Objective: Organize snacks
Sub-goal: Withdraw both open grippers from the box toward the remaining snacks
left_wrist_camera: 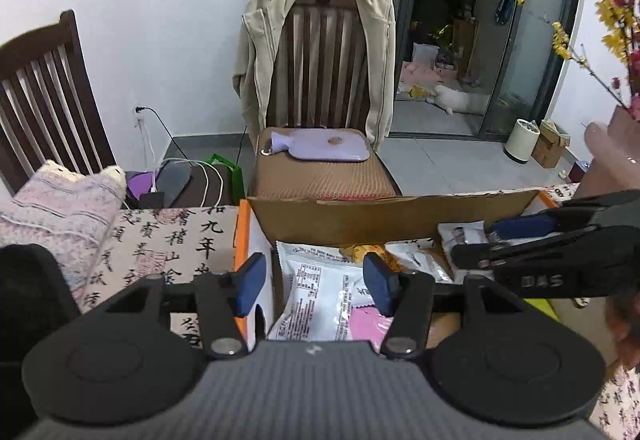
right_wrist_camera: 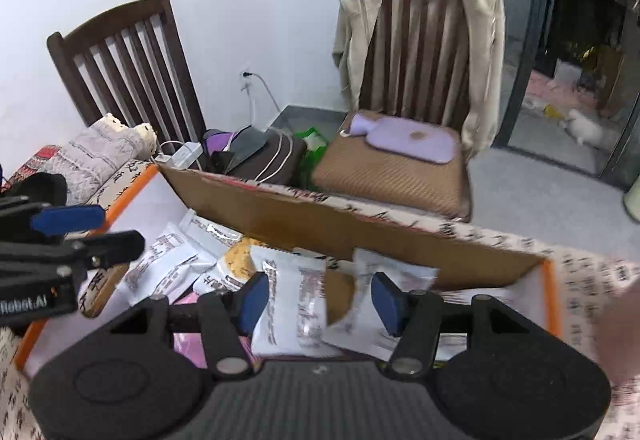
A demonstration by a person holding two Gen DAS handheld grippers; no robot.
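Both grippers hover over the cardboard box (left_wrist_camera: 360,220) on my worktop (left_wrist_camera: 168,240). Left gripper (left_wrist_camera: 316,282): fingers about half open, gripping nothing; a white snack packet (left_wrist_camera: 316,288) lies in the box below the gap. Right gripper (right_wrist_camera: 320,298): fingers likewise parted and empty, above loose white packets (right_wrist_camera: 288,304). I cannot tell whether the pads touch any wrapper. All the snacks sit inside the box.

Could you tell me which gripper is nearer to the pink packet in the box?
Left. The left gripper hovers right above the pink packet; the right gripper hangs over white packets further right.
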